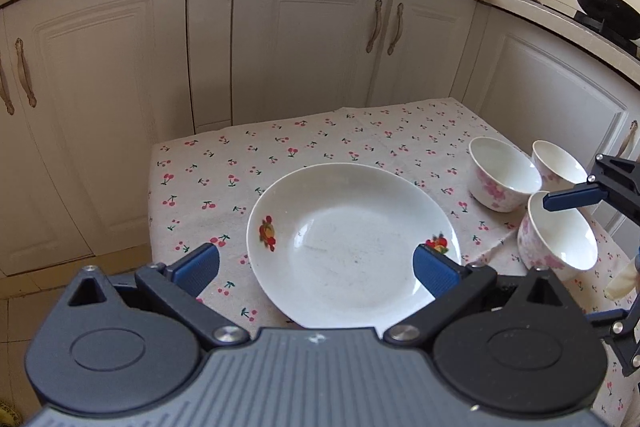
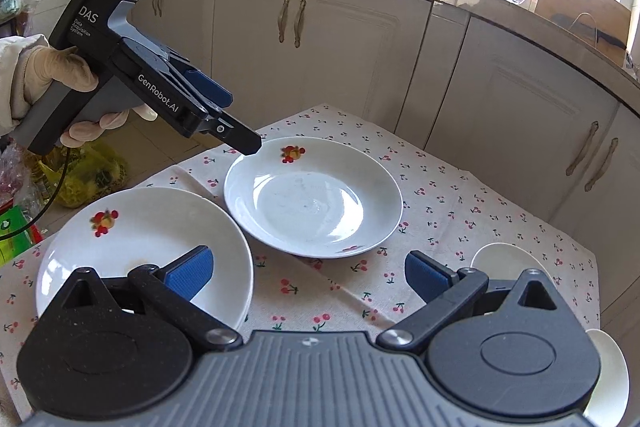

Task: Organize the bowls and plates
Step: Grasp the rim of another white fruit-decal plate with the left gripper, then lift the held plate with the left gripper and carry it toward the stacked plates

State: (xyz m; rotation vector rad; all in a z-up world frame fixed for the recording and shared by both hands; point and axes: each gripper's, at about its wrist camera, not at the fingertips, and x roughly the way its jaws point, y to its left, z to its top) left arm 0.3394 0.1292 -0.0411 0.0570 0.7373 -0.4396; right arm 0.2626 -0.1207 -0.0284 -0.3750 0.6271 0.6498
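A small table under a cherry-print cloth (image 1: 304, 147) stood before cream kitchen cabinets (image 1: 304, 39). On it lay two white plates, each with small fruit prints on the rim. The far plate (image 2: 313, 197) sat near the middle of the cloth; the near plate (image 2: 144, 251) lay just beside it toward the right wrist camera, and whether their rims touched could not be told from that angle.

Three white bowls with pink blossoms clustered at the table's right side in the left wrist view: a back-left bowl (image 1: 502, 173), a back-right bowl (image 1: 558, 163) and a front bowl (image 1: 558, 241), close together.

The left gripper (image 1: 316, 267) hung over the near edge of the far plate, its blue pads spread wide and grasping nothing. In the right wrist view a gloved hand (image 2: 60, 83) held its handle, with the dark fingertip just above the plate's far rim, possibly touching it.

The right gripper (image 2: 308, 273) was likewise released, pads wide apart, hovering above the cloth between the near plate and the bowls.
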